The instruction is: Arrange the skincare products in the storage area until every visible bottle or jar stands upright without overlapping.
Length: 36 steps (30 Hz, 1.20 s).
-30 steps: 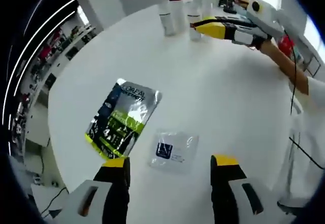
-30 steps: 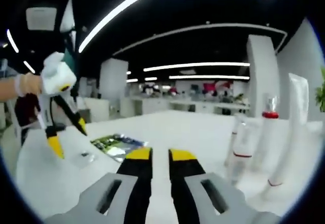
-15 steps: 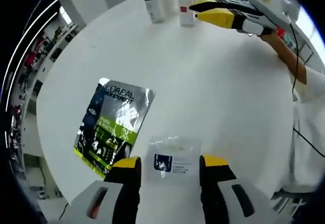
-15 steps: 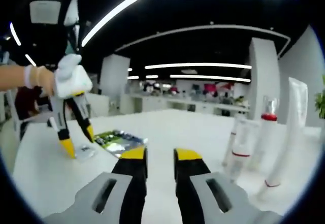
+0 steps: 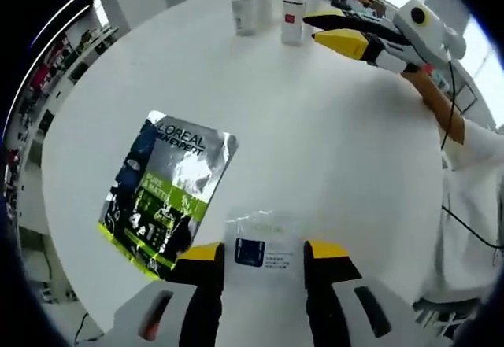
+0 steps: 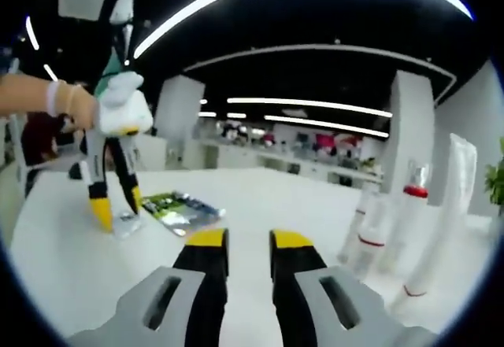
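- A small clear sachet (image 5: 264, 243) is seen flat on the white desk (image 5: 331, 150), near its edge, lying between the two jaws of the left claw (image 5: 263, 254); the jaws are spread to either side of it and no contact can be confirmed, so the claw is judged open and set to close on it.
- In the right gripper view the same sachet (image 6: 126, 223) is seen under the left claw (image 6: 115, 206), which points steeply down at it.
- Just beside the sachet a larger foil pack (image 5: 169, 190) lies flat, printed side up; the two are close, and whether they overlap cannot be told.
- The bottles (image 5: 268, 9) are stood upright in a group at the far side of the desk, well apart from the flat packs; in the right gripper view they (image 6: 394, 229) are seen as clear bottles, one red-capped, beside a tall tube.
- The right claw (image 6: 240, 242) is held level above the desk near the bottles, jaws slightly parted with nothing between them, seemingly kept ready.
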### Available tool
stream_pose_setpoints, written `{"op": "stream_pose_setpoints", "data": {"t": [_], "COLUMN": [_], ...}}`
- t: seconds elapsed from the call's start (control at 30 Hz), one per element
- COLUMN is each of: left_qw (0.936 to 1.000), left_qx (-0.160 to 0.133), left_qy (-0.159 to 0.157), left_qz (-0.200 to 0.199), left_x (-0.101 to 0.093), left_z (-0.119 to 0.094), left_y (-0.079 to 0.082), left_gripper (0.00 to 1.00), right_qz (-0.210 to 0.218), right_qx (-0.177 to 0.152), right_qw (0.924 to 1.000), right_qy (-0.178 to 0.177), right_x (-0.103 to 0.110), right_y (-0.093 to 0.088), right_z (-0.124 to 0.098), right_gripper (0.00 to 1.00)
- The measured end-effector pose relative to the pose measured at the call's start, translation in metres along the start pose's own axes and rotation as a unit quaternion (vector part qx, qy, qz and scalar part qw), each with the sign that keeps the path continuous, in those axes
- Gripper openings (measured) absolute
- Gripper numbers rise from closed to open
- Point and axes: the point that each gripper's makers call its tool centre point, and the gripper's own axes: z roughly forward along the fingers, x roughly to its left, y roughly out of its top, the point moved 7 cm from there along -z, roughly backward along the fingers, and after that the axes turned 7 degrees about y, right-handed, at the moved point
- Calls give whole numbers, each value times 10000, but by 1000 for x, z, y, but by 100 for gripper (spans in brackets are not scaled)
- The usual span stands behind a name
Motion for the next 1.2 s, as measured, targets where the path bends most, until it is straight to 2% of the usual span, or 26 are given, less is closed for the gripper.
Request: {"op": "stream_pose_setpoints", "data": {"t": [0.13, 0.17, 0.23, 0.3, 0.37, 0.47, 0.57, 0.63, 0.67, 0.73, 0.77, 0.83, 0.87, 0.9, 0.97, 1.03, 1.07, 1.1, 1.2], "left_qw": [9999, 9992, 9938, 9935, 9932, 9863, 9819, 9810, 9784, 9767, 9702, 9658, 9584, 9468, 9315, 9116, 9068, 8925, 8786], "left_qx": [-6, -66, -236, -510, -638, -1132, -1549, -1644, -1839, -1960, -2293, -2476, -2765, -3102, -3516, -3934, -4026, -4272, -4514], "left_qy": [-37, -205, -584, -503, -458, -519, -365, -401, -283, -165, 76, 248, 285, 350, 362, 532, 597, 646, 759], "left_qz": [-147, -347, -914, -888, -860, -1082, -1026, -947, -903, -859, -781, -732, -651, -777, -858, -1064, -1098, -1294, -1363], "left_x": [4, 2, 1, 9, 11, 10, 8, 4, 2, -1, -3, -3, -9, -9, -12, -11, -9, -7, -4], "left_z": [-1, -2, -6, -11, -13, -20, -24, -26, -27, -27, -28, -28, -29, -30, -30, -31, -30, -29, -30], "left_y": [2, 3, 12, 17, 20, 33, 44, 48, 55, 58, 67, 72, 76, 82, 86, 90, 91, 94, 97], "left_gripper": [40, 40, 40, 40, 40, 40, 40, 40, 40, 39, 39, 39, 39, 39, 38, 37, 37, 37, 37], "right_qz": [139, 154, 142, -11, -58, -53, 39, 71, 102, 150, 187, 276, 393, 470, 585, 749, 783, 845, 865], "right_qx": [-77, -96, -99, -84, -133, -203, -284, -316, -344, -409, -435, -471, -535, -616, -820, -1067, -1126, -1306, -1412], "right_qw": [9999, 9998, 9998, 9999, 9998, 9997, 9995, 9994, 9992, 9989, 9987, 9983, 9976, 9968, 9948, 9914, 9905, 9878, 9862], "right_qy": [-55, -88, -98, -133, -117, -95, -146, -153, -168, -193, -206, -220, -196, -202, -174, -109, -97, -57, -42], "right_x": [-5, -6, -9, -7, -6, -9, -12, -14, -14, -16, -18, -16, -17, -18, -20, -19, -19, -21, -16], "right_y": [3, 5, 6, 7, 9, 12, 14, 14, 16, 18, 18, 19, 21, 24, 29, 33, 35, 40, 40], "right_z": [1, 1, 3, 4, 5, 6, 6, 5, 5, 4, 4, 1, -1, -3, -6, -11, -12, -14, -22], "right_gripper": [19, 19, 19, 18, 19, 19, 19, 19, 19, 19, 18, 19, 19, 21, 24, 27, 29, 30, 32]}}
